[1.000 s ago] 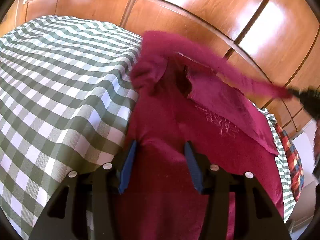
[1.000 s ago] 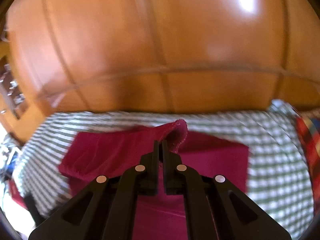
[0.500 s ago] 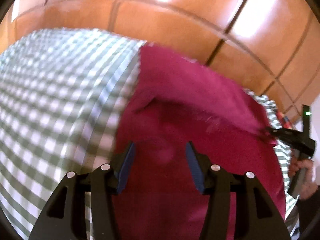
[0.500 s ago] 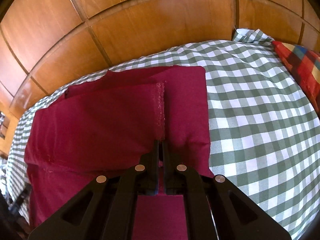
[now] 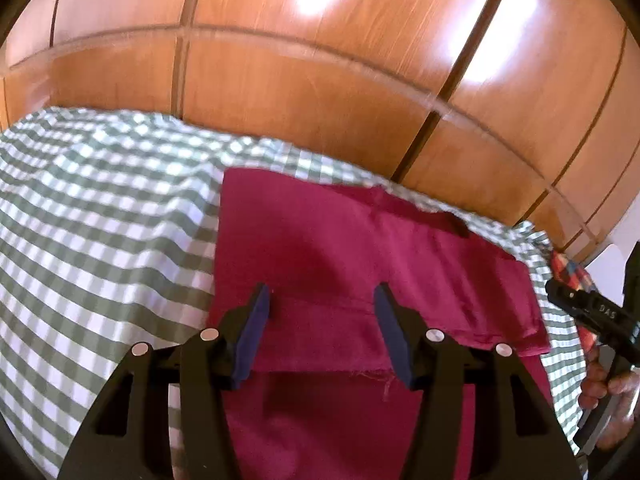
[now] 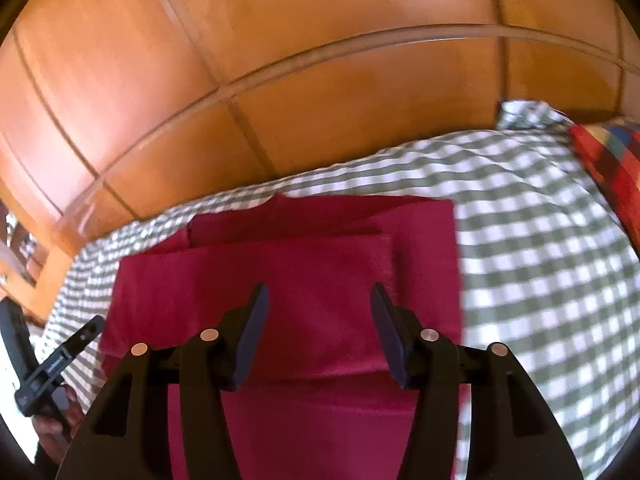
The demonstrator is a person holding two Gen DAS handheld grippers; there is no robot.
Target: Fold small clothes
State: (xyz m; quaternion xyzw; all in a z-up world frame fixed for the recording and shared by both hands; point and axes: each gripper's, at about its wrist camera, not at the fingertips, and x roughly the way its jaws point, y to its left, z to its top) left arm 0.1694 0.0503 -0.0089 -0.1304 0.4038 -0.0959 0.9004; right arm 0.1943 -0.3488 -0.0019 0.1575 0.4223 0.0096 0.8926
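A dark red garment (image 5: 360, 264) lies folded flat on the green-and-white checked bedcover (image 5: 100, 232), one layer doubled over another. Above its near edge hovers my left gripper (image 5: 322, 300); its jaws are opening and nothing sits between its blue pads. The right wrist view shows the same garment (image 6: 320, 264) spread below my right gripper (image 6: 318, 300), whose jaws are opening too, with the cloth lying free beneath them. The right gripper's body (image 5: 592, 312), in a hand, shows at the right edge of the left wrist view.
A glossy wooden panelled wall (image 5: 320, 80) rises just behind the bed. A red plaid pillow (image 6: 608, 164) lies at the bed's right side. The other gripper's body (image 6: 44, 368) and a hand show at the left of the right wrist view.
The right gripper carried a fold of the garment over, laid it flat and opened off it. The left gripper pulled back and rose, so more of the wall shows.
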